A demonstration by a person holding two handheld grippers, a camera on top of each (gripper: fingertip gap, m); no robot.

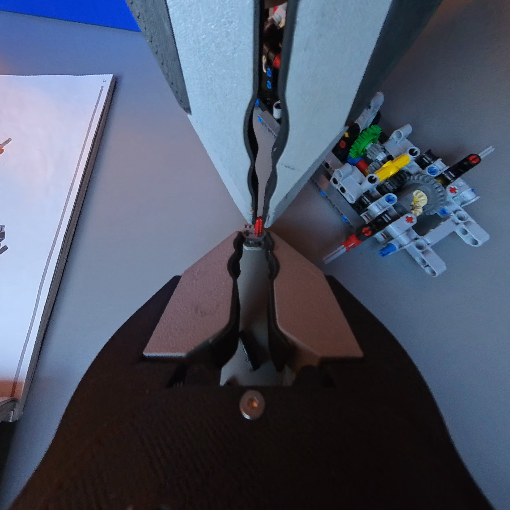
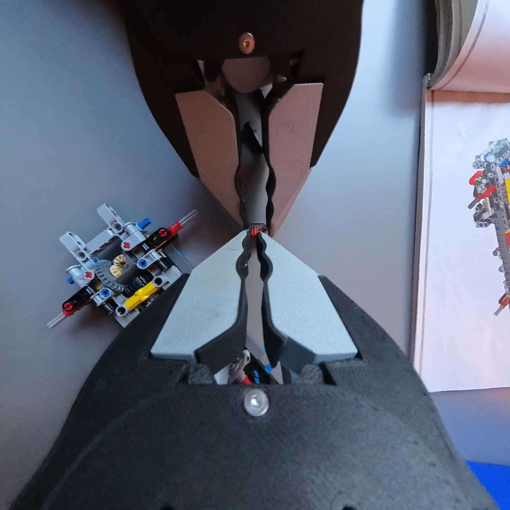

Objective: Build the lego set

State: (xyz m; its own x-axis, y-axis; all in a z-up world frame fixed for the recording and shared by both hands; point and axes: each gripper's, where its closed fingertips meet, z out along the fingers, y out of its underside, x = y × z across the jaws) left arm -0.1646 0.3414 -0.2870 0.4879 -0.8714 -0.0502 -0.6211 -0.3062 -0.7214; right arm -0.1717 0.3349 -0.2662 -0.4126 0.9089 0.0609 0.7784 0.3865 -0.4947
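In the left wrist view my left gripper [image 1: 254,239], with brown fingers, is shut on a small grey building piece [image 1: 250,234] at its tips. My right gripper [image 1: 259,220], with grey fingers, comes in from the top tip to tip and is shut on a small red pin [image 1: 258,224]. The pin's lower end meets the grey piece. In the right wrist view the right gripper [image 2: 254,238] pinches the red pin [image 2: 254,231] right against the grey piece [image 2: 259,224] held by the left gripper [image 2: 258,225]. Both are held above the grey table [image 1: 165,193].
A part-built model of grey beams, gears and a yellow part [image 1: 400,193] lies on the table beside the grippers, also in the right wrist view [image 2: 118,270]. An open instruction booklet [image 1: 41,220] [image 2: 469,248] lies opposite. A silvery cylinder [image 2: 474,41] stands behind it. My two grippers' fingertips are within a few centimetres of each other.
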